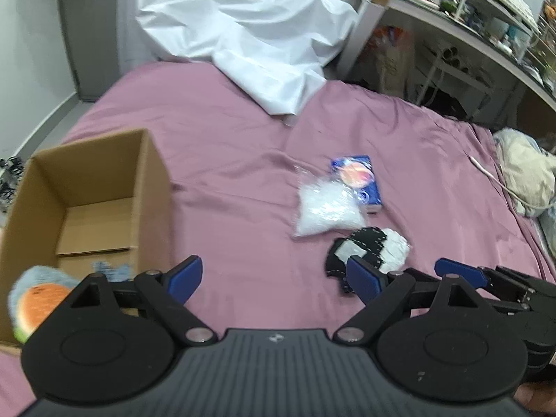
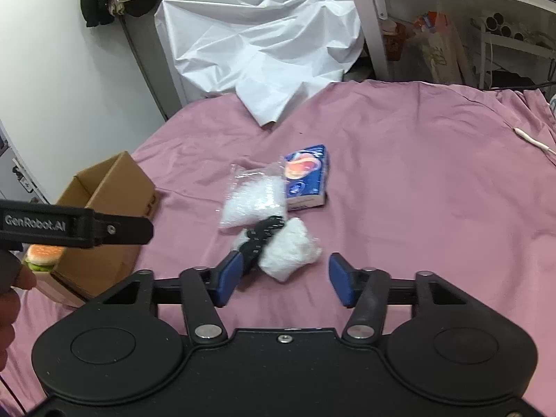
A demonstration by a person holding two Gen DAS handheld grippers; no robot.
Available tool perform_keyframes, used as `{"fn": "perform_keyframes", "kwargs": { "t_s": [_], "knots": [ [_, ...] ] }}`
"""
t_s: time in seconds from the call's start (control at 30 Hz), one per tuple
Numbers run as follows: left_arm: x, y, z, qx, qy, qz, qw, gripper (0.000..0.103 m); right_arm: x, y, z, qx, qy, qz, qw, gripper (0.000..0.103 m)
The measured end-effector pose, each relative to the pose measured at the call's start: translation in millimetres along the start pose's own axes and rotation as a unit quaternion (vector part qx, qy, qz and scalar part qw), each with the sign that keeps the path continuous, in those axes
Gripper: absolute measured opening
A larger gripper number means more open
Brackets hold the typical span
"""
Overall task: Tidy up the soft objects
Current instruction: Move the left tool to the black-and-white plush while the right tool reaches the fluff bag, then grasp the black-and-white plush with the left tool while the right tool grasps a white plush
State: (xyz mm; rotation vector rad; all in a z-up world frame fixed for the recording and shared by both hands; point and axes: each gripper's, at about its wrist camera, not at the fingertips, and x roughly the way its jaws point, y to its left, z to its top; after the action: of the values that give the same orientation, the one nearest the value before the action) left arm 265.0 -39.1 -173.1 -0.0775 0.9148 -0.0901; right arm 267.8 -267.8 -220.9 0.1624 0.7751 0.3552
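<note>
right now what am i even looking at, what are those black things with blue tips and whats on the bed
Those are two hand-held claws; a person carries one in each hand, and each has a camera looking along its two blue-padded fingers. One picture is from the left claw, the other from the right claw. Both are open and hold nothing.

On the pink bed sheet lie a clear bag of white pellets, a blue tissue pack and a white padded bundle with a black band, just ahead of the right claw. To the left stands an open cardboard box with a plush burger at its near edge.
</note>
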Motion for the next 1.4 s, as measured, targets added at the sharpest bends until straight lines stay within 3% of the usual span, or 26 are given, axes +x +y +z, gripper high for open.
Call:
{"fn": "perform_keyframes", "kwargs": {
  "t_s": [0.07, 0.33, 0.53, 0.63, 0.83, 0.93, 1.0, 1.03, 1.07, 1.17, 1.4],
  "knots": [
    [8, -5, -1, 0.006, 0.005, -0.005, 1.0000, 0.089, 3, -6, 0, 0.001, 0.002, -0.004, 1.000, 0.044],
    [35, -17, -5, 0.008, 0.023, -0.020, 0.9995, 0.086, 15, -17, 2, -0.011, 0.007, -0.003, 1.000, 0.045],
    [48, -28, -1, 0.010, 0.027, -0.041, 0.9987, 0.082, 29, -9, 2, -0.055, 0.013, 0.011, 0.998, 0.045],
    [58, -34, 1, 0.006, 0.039, -0.050, 0.9979, 0.075, 33, -5, 2, -0.068, 0.011, 0.021, 0.997, 0.044],
    [83, -28, 2, -0.032, 0.062, -0.044, 0.9966, 0.068, 46, 4, 2, -0.097, 0.001, -0.002, 0.995, 0.044],
    [92, -24, 2, -0.031, 0.070, -0.032, 0.9965, 0.064, 53, 9, -1, -0.116, 0.003, 0.005, 0.993, 0.044],
    [93, -26, 1, -0.023, 0.058, -0.029, 0.9976, 0.061, 57, 11, -2, -0.127, 0.000, 0.003, 0.992, 0.040],
    [93, -26, 1, -0.022, 0.055, -0.033, 0.9977, 0.054, 58, 11, -1, -0.129, -0.002, 0.001, 0.992, 0.031],
    [92, -25, 3, -0.024, 0.053, -0.041, 0.9975, 0.044, 60, 10, 0, -0.122, -0.001, -0.001, 0.992, 0.029],
    [88, -22, 9, -0.042, 0.060, -0.056, 0.9958, 0.032, 59, 11, 5, -0.091, -0.006, -0.008, 0.996, 0.028],
    [52, -19, 32, -0.064, 0.037, -0.056, 0.9957, 0.026, 50, 27, 27, -0.049, -0.009, -0.013, 0.999, 0.028]
  ]
}}
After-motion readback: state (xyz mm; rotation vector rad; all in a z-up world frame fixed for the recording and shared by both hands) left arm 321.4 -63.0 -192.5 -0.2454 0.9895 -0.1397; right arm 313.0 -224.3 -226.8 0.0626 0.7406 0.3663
